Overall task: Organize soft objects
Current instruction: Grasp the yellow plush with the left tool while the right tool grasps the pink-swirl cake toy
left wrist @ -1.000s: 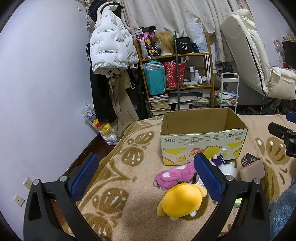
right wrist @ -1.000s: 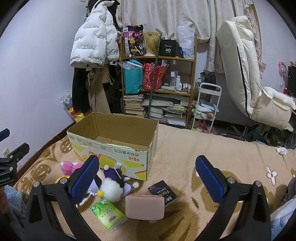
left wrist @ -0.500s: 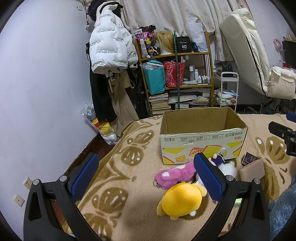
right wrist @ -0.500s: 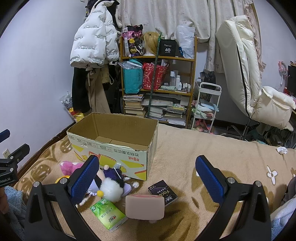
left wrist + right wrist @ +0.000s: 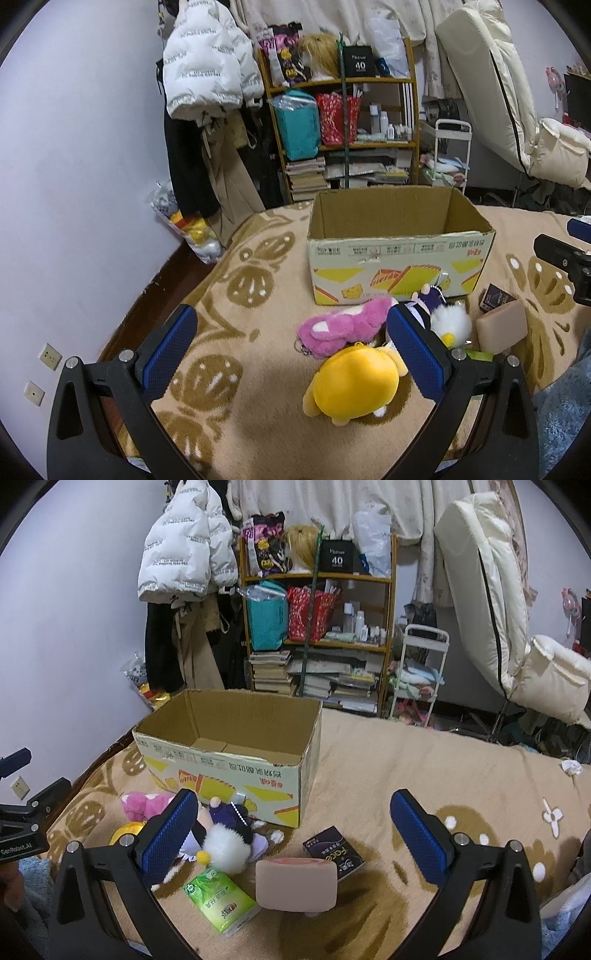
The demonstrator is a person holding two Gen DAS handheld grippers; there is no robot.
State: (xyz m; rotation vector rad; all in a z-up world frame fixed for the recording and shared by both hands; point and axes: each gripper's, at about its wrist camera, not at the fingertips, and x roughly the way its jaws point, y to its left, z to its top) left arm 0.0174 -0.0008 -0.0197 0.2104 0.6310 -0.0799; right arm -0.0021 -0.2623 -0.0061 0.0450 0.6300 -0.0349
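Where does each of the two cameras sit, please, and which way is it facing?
Left wrist: on the left gripper, open over the blanket, facing the cardboard box and yellow plush; its own fingers show.
Right wrist: on the right gripper, open, facing the beige pad and green tissue pack; its fingers show.
Shared: box, pink plush, shelf.

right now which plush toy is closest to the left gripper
The yellow plush. It lies just ahead of the open left gripper, nearer than the pink plush and the white-and-purple plush by the cardboard box.
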